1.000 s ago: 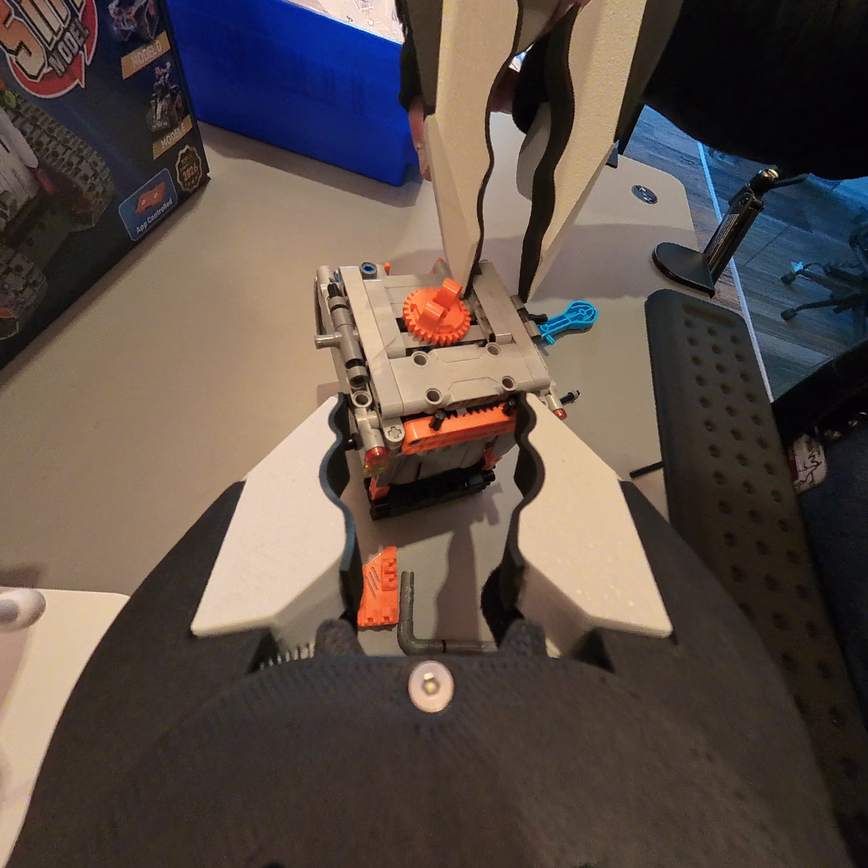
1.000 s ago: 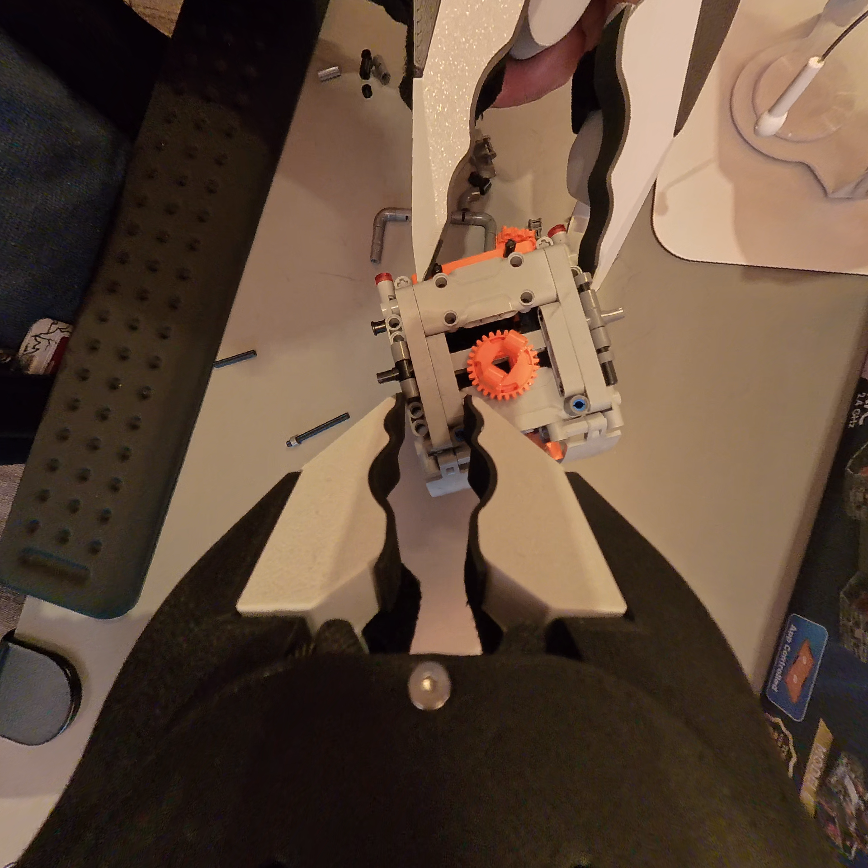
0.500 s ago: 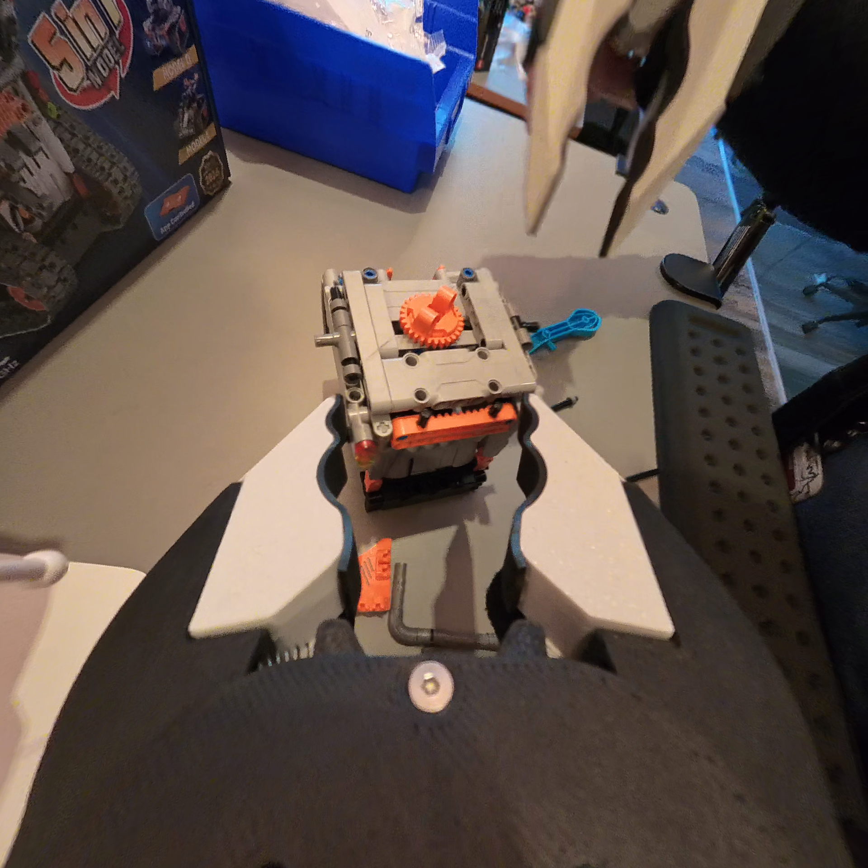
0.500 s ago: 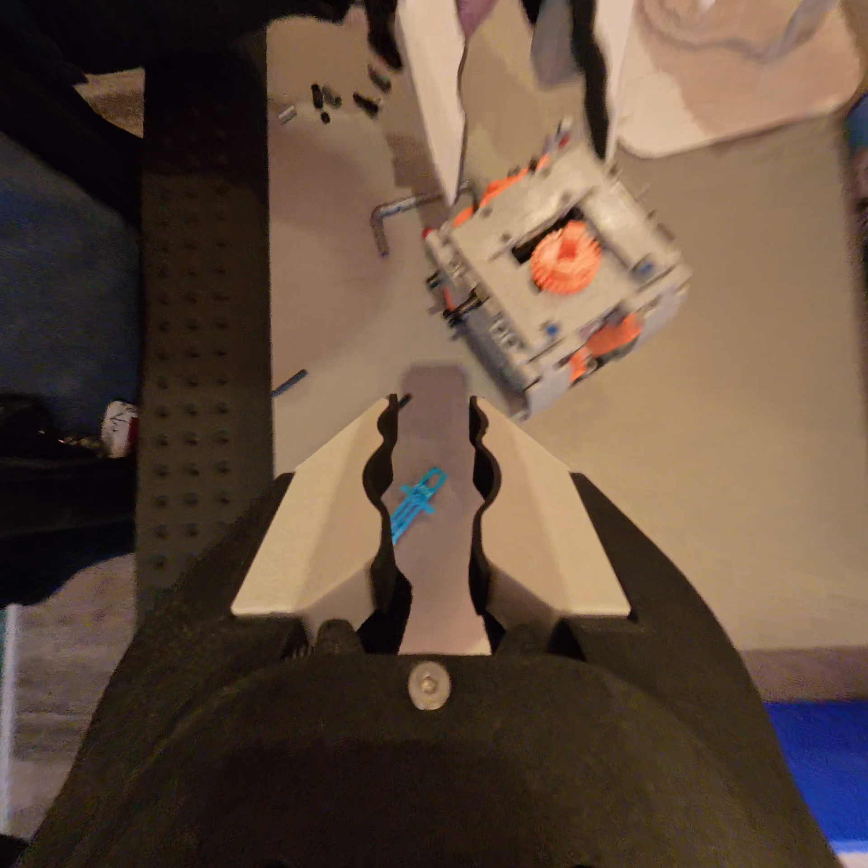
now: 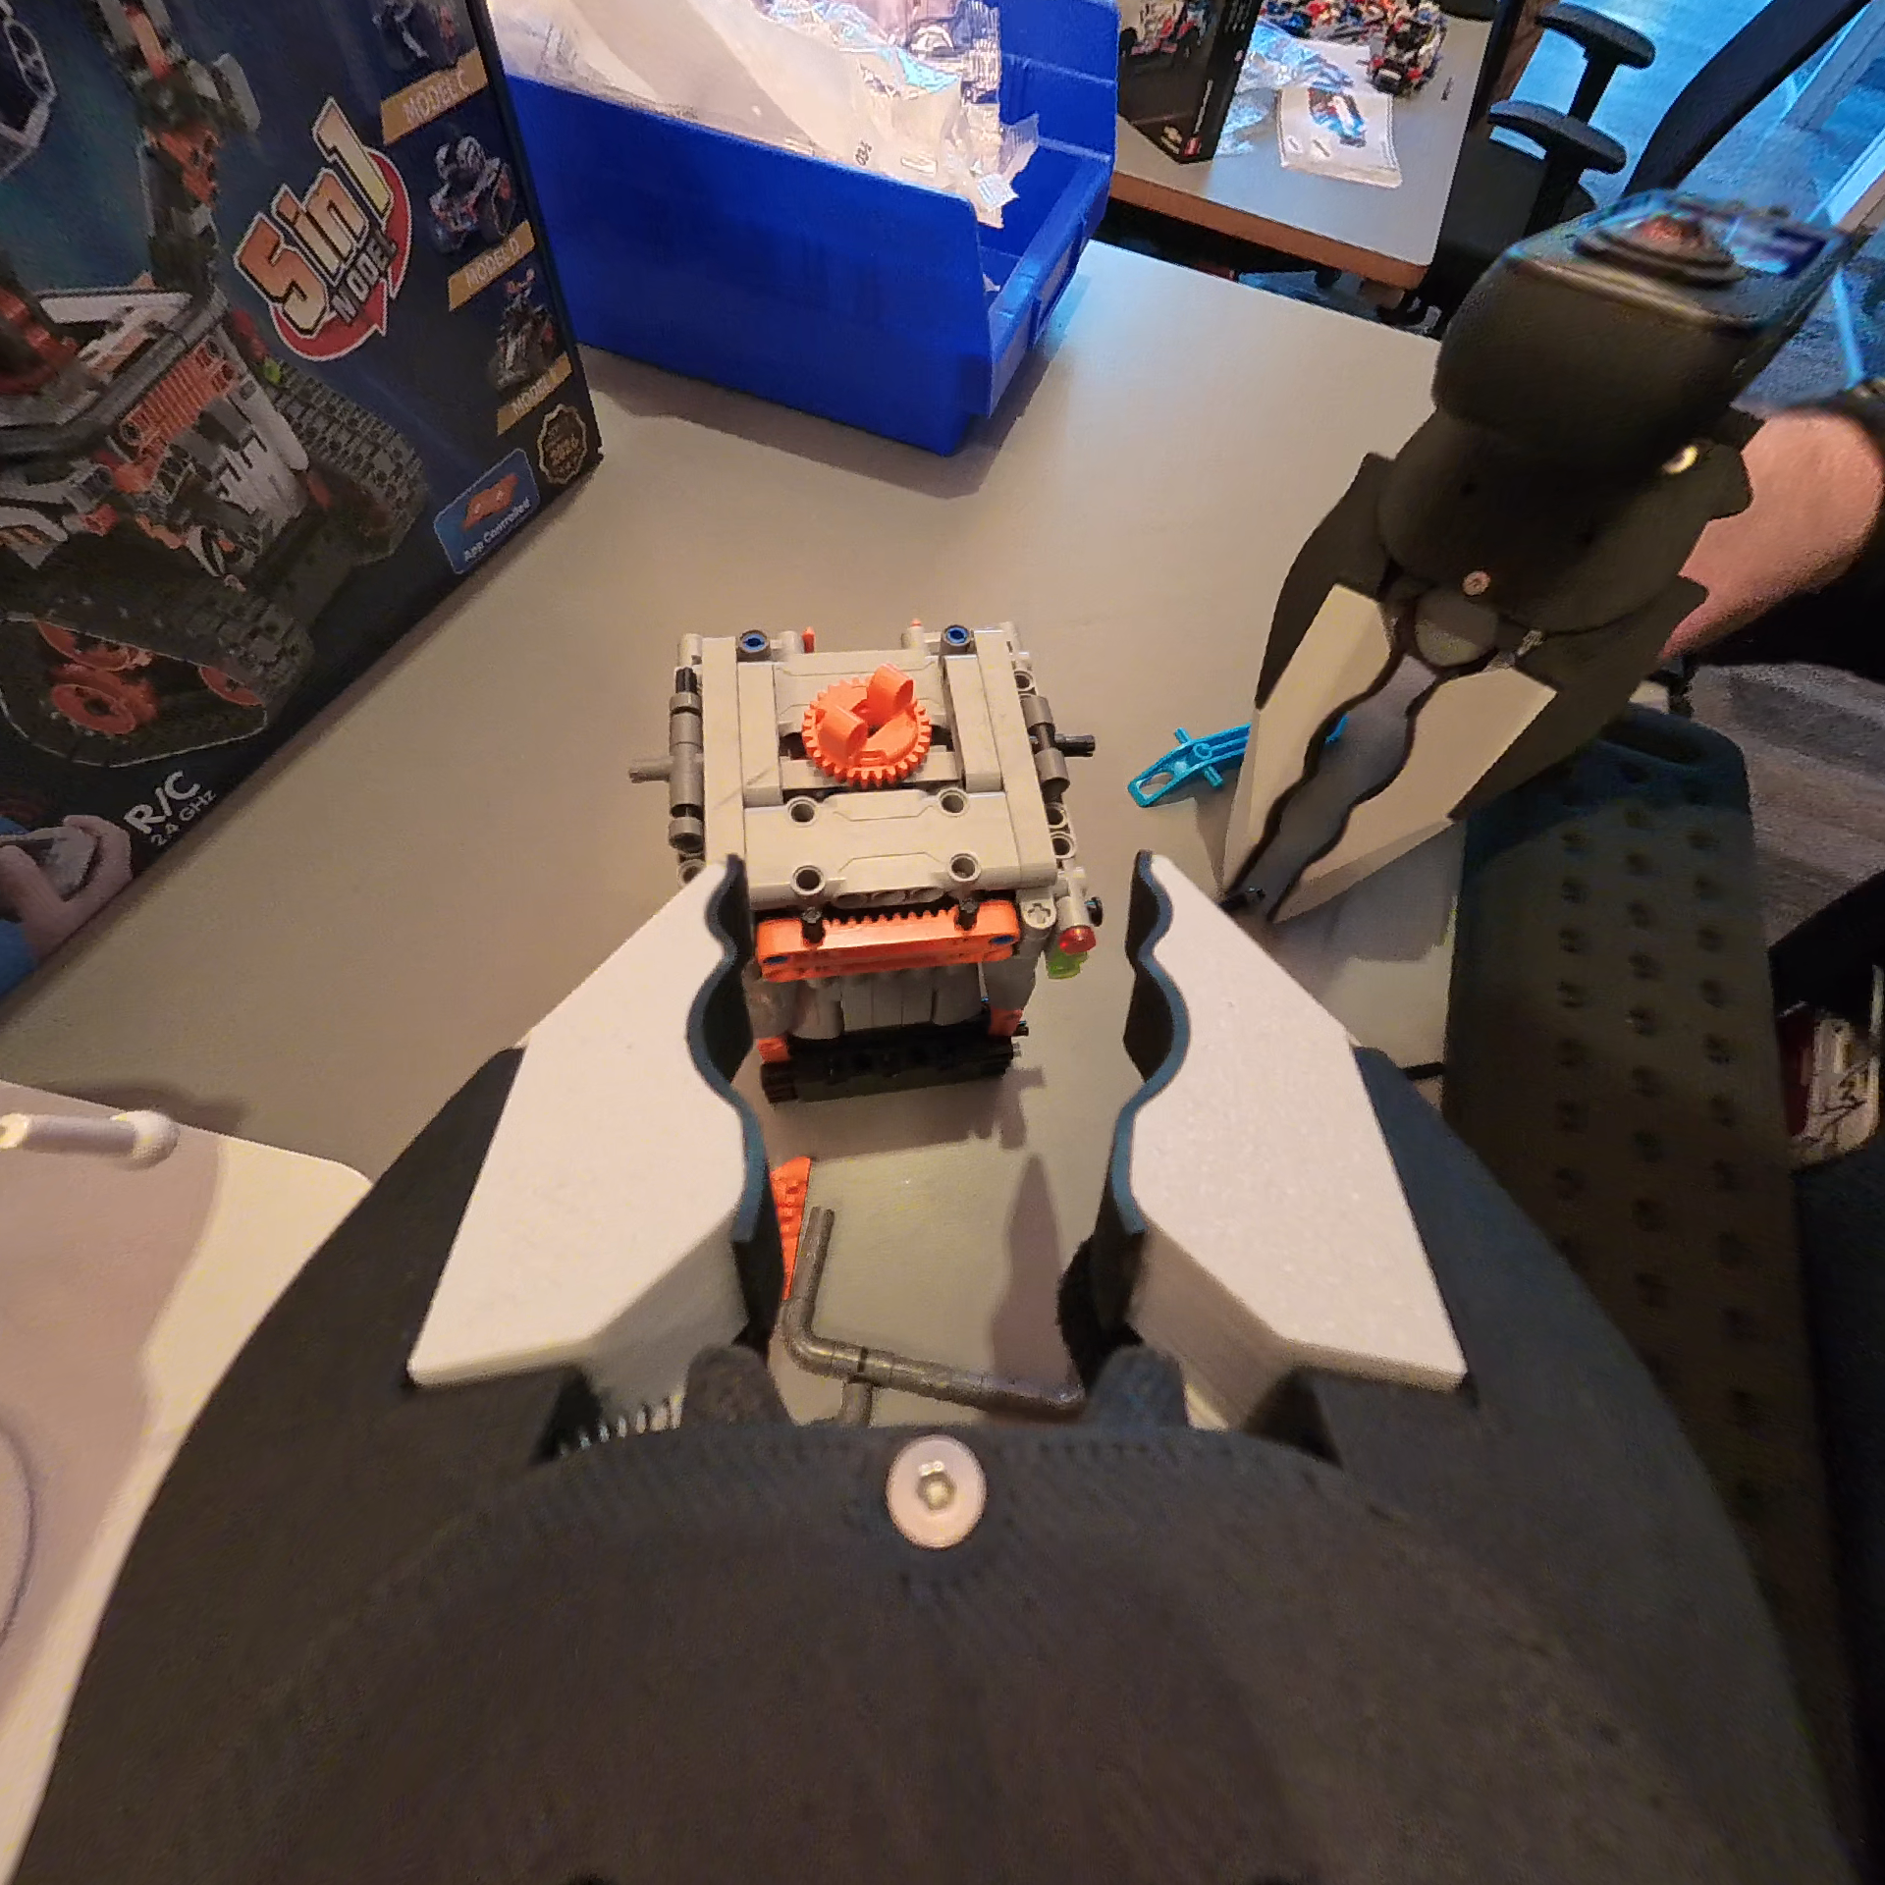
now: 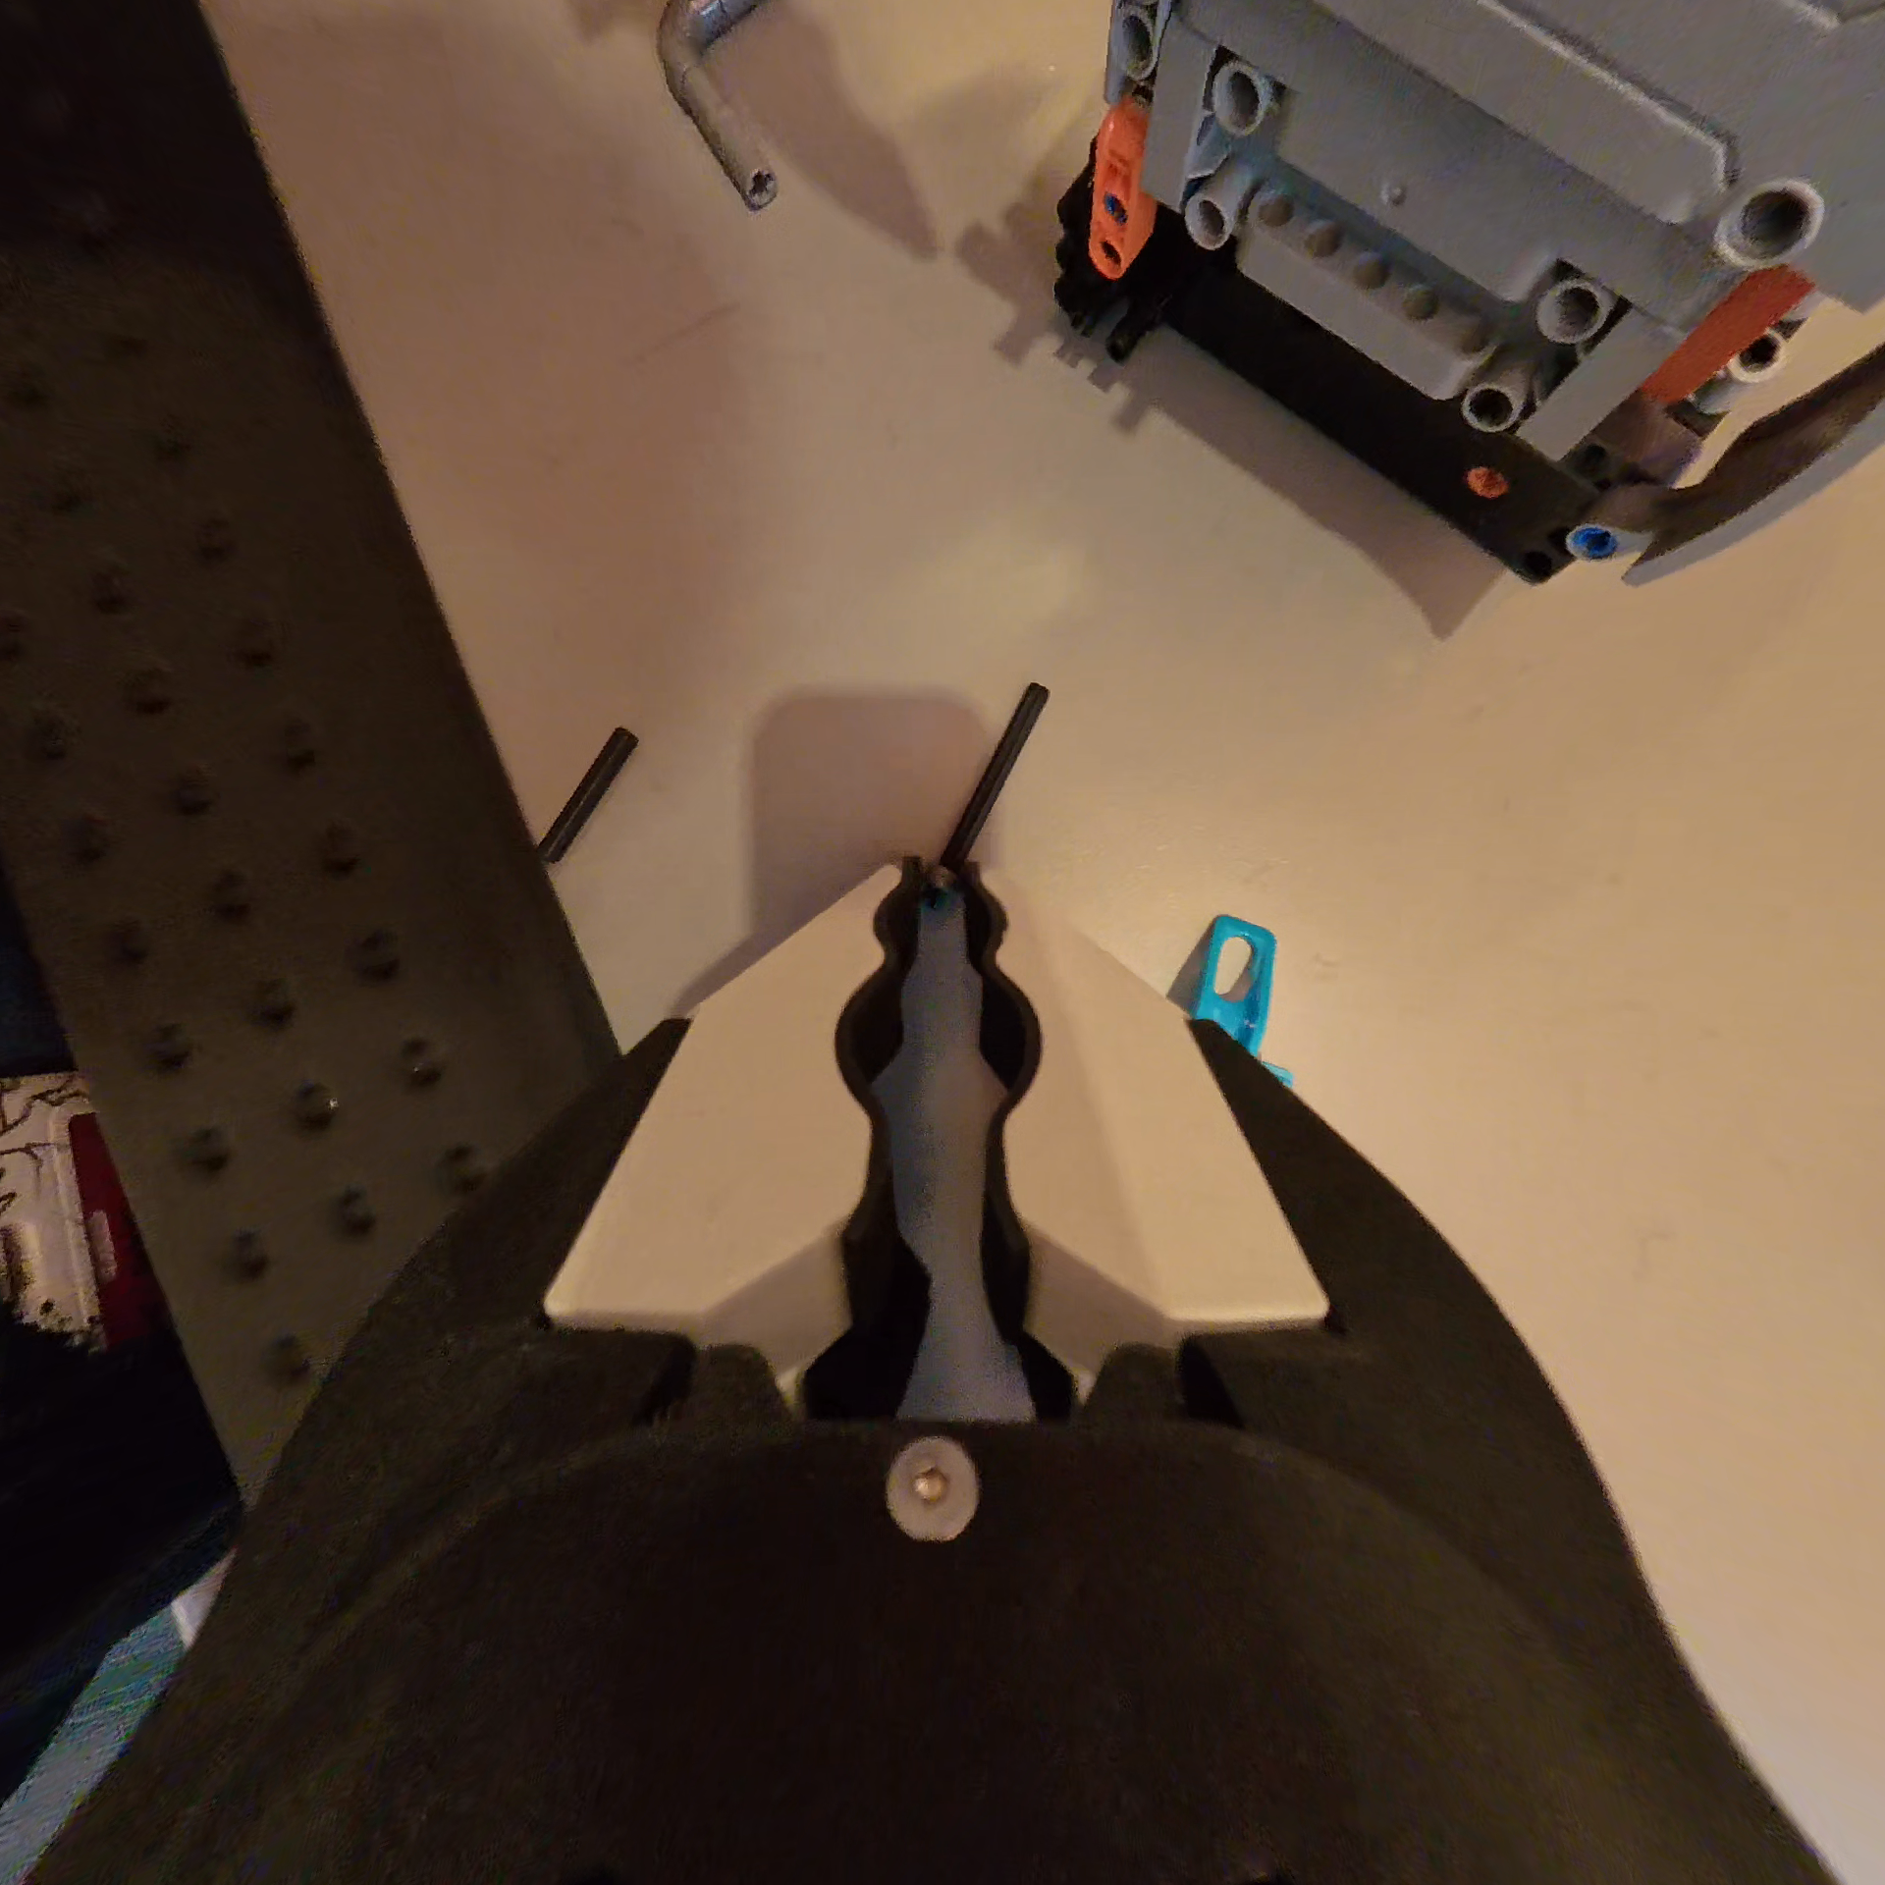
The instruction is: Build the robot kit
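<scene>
A grey brick-built block with an orange gear on top stands on the table. My left gripper is open around its near side. The left finger is close against the block, and the right finger stands apart from it. My right gripper is down on the table to the right of the block, also visible in the left wrist view. Its tips are shut on one end of a thin black axle that lies on the table. The block shows at the top right of the right wrist view.
A blue plastic piece lies beside my right gripper. A second black axle lies by a black dotted pad. A grey bent piece and an orange piece lie under my left gripper. A blue bin and a printed box stand behind. From my right tips it is roughly 5 centimetres to the blue plastic piece; from my left, 15 centimetres. The left camera catches it too, in the left wrist view.
My right gripper left the top of the block, swung down to the table on its right and closed on the black axle. My left gripper stayed open around the block.
</scene>
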Motion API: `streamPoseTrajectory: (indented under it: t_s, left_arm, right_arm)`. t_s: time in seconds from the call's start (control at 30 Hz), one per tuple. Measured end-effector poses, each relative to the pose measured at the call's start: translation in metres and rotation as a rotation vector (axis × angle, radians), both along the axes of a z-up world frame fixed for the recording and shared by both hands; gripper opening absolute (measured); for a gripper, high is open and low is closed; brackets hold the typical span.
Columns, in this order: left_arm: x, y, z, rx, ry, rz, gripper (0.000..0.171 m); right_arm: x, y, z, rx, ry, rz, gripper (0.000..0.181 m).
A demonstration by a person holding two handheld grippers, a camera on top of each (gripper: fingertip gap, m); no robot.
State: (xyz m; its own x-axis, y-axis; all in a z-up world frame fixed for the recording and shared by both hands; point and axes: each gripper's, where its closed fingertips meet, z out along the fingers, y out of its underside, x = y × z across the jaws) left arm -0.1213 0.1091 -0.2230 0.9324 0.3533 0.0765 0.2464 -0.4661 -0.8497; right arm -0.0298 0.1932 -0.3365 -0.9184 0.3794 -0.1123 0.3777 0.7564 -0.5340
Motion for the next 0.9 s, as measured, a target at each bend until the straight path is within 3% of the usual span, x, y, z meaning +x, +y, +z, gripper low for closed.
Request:
streamPoseTrajectory:
  t_s: [0.2, 0.3, 0.4, 0.5, 0.67, 0.9]
  left_arm:
    - [0.005, 0.004, 0.005, 0.010, 0.035, 0.028, 0.071]
    - [0.011, 0.012, 0.011, 0.004, 0.106, 0.051, 0.066]
    - [0.020, 0.024, 0.017, -0.050, 0.256, 0.057, 0.049]
    - [0.019, 0.031, 0.007, -0.125, 0.301, 0.059, 0.045]
    - [0.011, 0.032, -0.013, -0.194, 0.286, 0.064, 0.038]
    - [0.002, 0.015, -0.012, -0.190, 0.249, 0.031, 0.024]
  right_arm:
    - [-0.002, -0.002, 0.012, -0.089, -0.006, 0.004, 0.004]
    - [-0.016, 0.007, 0.043, -0.144, 0.051, 0.028, 0.004]
    - [-0.034, 0.014, 0.080, -0.179, 0.149, 0.119, 0.004]
    - [-0.053, 0.017, 0.104, -0.173, 0.219, 0.216, 0.004]
    - [-0.068, 0.016, 0.107, -0.073, 0.266, 0.409, 0.004]
    - [-0.076, 0.005, 0.108, -0.050, 0.272, 0.582, 0.004]
